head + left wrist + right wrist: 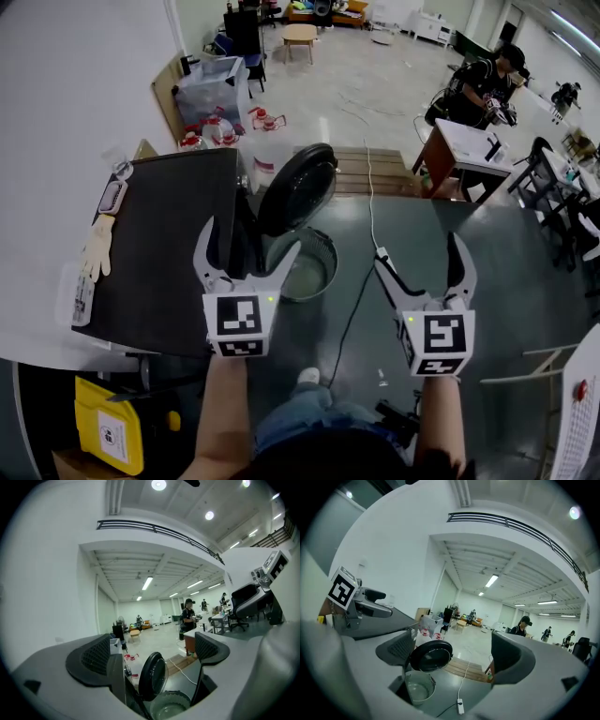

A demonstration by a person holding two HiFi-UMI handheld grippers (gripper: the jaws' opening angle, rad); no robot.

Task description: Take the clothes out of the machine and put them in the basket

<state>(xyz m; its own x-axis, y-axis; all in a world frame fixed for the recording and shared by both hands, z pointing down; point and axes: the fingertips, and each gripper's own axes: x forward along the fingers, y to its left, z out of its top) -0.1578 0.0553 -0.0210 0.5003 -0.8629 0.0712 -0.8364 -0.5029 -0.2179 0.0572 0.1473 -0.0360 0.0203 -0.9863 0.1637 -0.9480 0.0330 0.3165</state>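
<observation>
Both claws wide, empty: left gripper [251, 240] above machine [159, 244] front edge, right gripper [418, 251] over open floor [516, 281]; door [298, 187] open beside basket [329, 247]

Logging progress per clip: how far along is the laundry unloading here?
The machine door stands open by the basket. Nothing is in hand: left gripper and right gripper are open, empty. The basket looks empty, so all the moving of clothes remains.

The machine [159, 253] and its round door [298, 187] are black; the basket [332, 267] is pale grey. The left gripper [249, 236] and right gripper [418, 251] are light grey with black-and-white square markers.
</observation>
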